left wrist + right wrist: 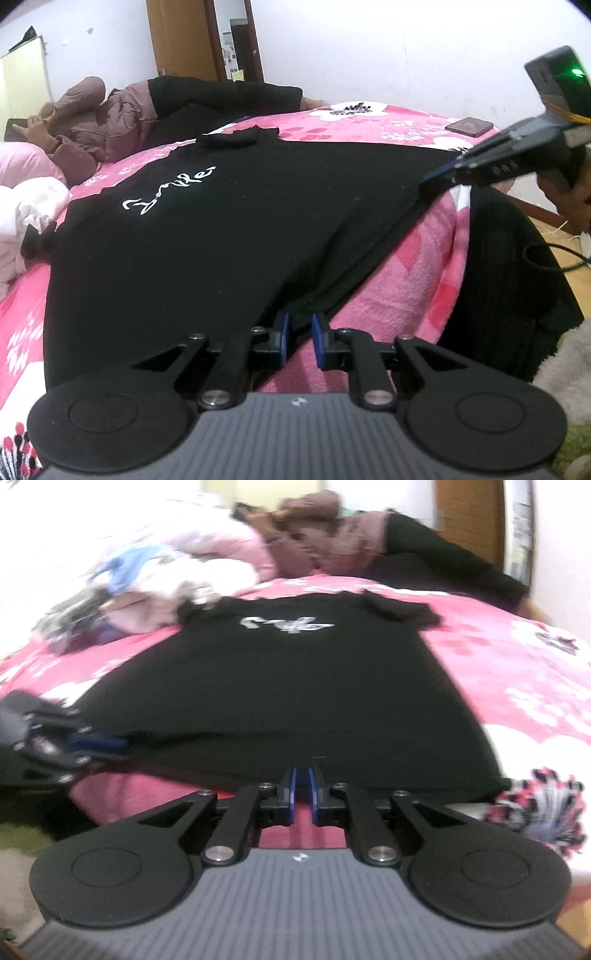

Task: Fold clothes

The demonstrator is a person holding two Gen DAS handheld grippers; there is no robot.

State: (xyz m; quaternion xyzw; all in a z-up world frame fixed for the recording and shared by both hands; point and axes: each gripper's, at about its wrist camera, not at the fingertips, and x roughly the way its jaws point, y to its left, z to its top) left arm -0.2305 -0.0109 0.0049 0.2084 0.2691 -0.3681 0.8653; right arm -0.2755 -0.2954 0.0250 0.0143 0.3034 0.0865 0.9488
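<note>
Gripping black T-shirt hem | left gripper jaws narrow | right gripper jaws pinching hem

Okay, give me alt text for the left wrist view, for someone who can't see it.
A black T-shirt with white script lies flat on a pink floral blanket, its near hem pinched in the left tool. At right, the right tool grips the shirt's far hem corner. A person in a mauve jacket lies at the back.

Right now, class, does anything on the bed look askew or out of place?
Yes. The black shirt lies mostly flat, but its hem bunches into a ridge at the left hand-held gripper. A phone also sits on the pink blanket.
</note>
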